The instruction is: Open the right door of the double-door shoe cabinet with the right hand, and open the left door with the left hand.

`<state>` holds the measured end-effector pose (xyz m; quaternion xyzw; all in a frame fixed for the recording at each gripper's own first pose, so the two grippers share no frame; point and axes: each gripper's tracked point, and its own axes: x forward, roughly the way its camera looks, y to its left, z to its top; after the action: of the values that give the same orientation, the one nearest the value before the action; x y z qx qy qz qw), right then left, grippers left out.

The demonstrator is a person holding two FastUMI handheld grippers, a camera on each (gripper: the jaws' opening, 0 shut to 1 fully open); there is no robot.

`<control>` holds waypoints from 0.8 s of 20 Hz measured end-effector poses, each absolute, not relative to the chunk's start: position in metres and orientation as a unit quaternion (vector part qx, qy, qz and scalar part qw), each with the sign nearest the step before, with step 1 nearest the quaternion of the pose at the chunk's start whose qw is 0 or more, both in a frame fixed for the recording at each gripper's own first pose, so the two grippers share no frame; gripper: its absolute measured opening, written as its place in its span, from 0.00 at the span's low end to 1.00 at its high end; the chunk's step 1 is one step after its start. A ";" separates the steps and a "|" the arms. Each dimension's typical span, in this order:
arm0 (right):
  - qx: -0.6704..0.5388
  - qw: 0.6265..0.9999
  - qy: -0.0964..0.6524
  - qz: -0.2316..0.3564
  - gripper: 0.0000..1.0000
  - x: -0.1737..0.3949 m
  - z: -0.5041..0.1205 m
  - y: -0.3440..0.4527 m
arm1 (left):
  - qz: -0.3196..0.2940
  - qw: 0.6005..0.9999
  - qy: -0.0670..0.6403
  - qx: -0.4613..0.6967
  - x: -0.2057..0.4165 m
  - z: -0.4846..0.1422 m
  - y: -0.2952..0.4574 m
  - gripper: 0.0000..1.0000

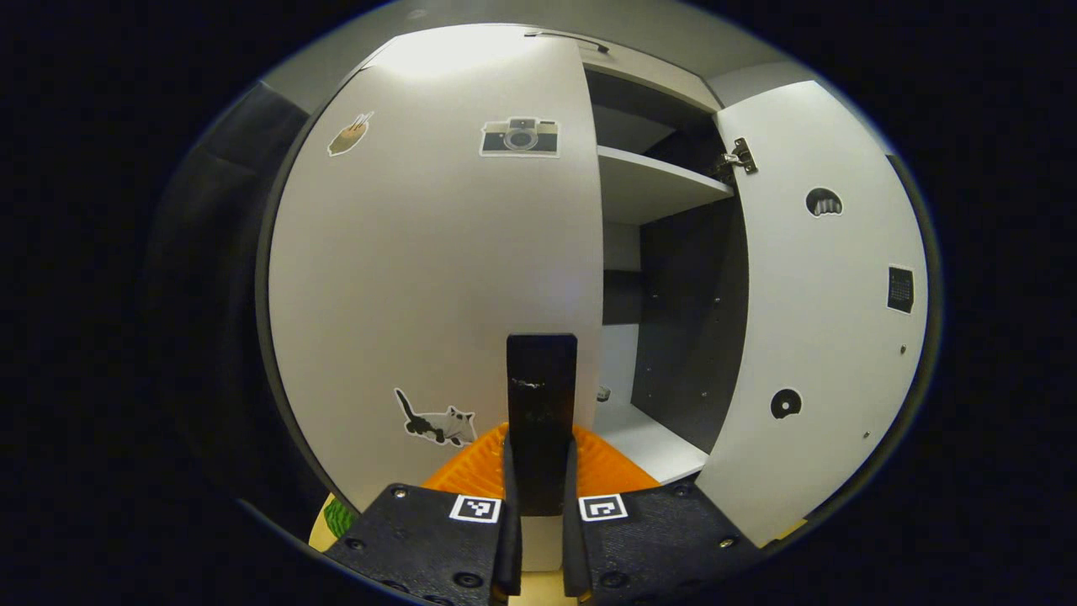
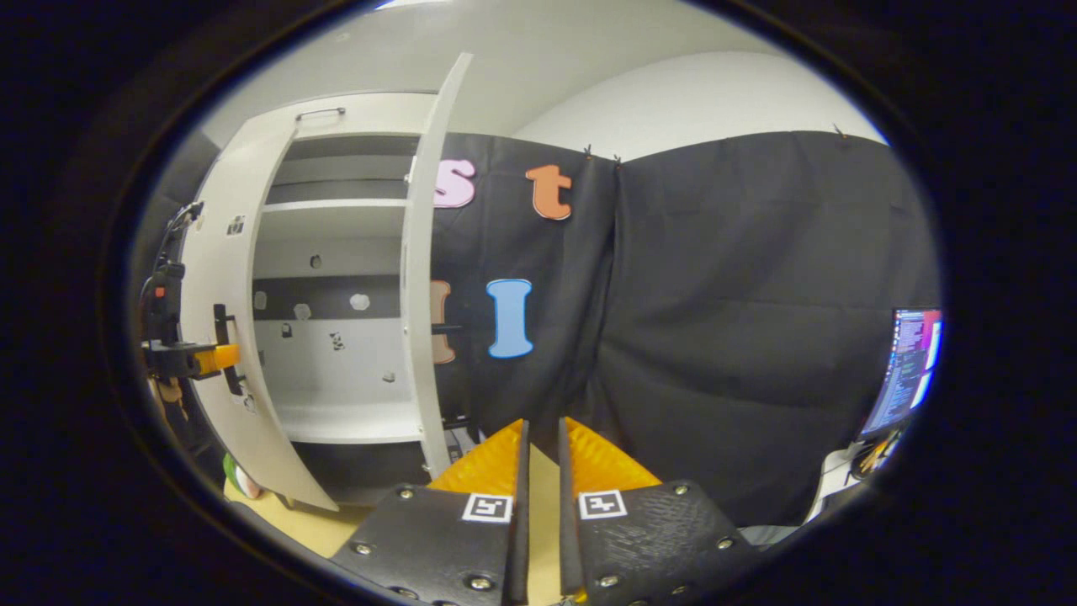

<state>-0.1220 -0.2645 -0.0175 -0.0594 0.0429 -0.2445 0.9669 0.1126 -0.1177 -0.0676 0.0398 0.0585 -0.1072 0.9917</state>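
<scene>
The white left door [image 1: 421, 269] carries stickers and a black upright handle [image 1: 541, 379]. My left gripper [image 1: 541, 459] is shut on that handle, an orange finger pressing each side. The right door [image 1: 820, 320] stands swung wide open, its hinge at the top. In the right gripper view the left door [image 2: 223, 278] stands partly open with the left gripper [image 2: 220, 357] on its handle. The right door [image 2: 418, 295] shows edge-on. My right gripper [image 2: 540, 454] hangs in front of the black cloth, away from both doors, its fingers nearly together with nothing between them.
Inside the cabinet are a white shelf [image 1: 656, 181], a dark side wall [image 1: 690, 337] and a white bottom board [image 2: 353, 421]. A black cloth wall [image 2: 715, 337] lies right of the cabinet. A lit monitor [image 2: 904, 370] stands far right. A green-and-white object [image 2: 240, 480] lies on the beige floor.
</scene>
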 end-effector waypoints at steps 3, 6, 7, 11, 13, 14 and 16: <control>-0.058 0.971 0.042 -0.227 0.15 -0.116 -0.016 -0.250 | -0.109 0.991 0.063 0.037 0.100 -0.067 -0.113 0.20; -0.061 0.976 0.040 -0.207 0.15 -0.110 -0.015 -0.232 | -0.111 0.991 0.066 0.029 0.087 -0.066 -0.108 0.19; -0.063 0.977 0.041 -0.201 0.15 -0.108 -0.015 -0.228 | -0.112 0.991 0.067 0.027 0.083 -0.065 -0.106 0.17; -0.070 0.981 0.042 -0.174 0.15 -0.094 -0.014 -0.208 | -0.116 0.990 0.072 0.020 0.071 -0.064 -0.100 0.17; -0.073 0.984 0.042 -0.159 0.15 -0.087 -0.015 -0.199 | -0.118 0.990 0.070 0.015 0.063 -0.063 -0.095 0.17; -0.075 0.985 0.043 -0.152 0.15 -0.083 -0.014 -0.193 | -0.119 0.990 0.070 0.012 0.059 -0.063 -0.093 0.17; -0.077 0.986 0.043 -0.138 0.15 -0.075 -0.015 -0.179 | -0.119 0.990 0.071 0.011 0.051 -0.062 -0.086 0.17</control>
<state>-0.0749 -0.1792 -0.0148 -0.0769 0.0431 -0.1380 0.9865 0.0511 -0.0861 -0.0624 0.0110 0.0707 -0.1192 0.9903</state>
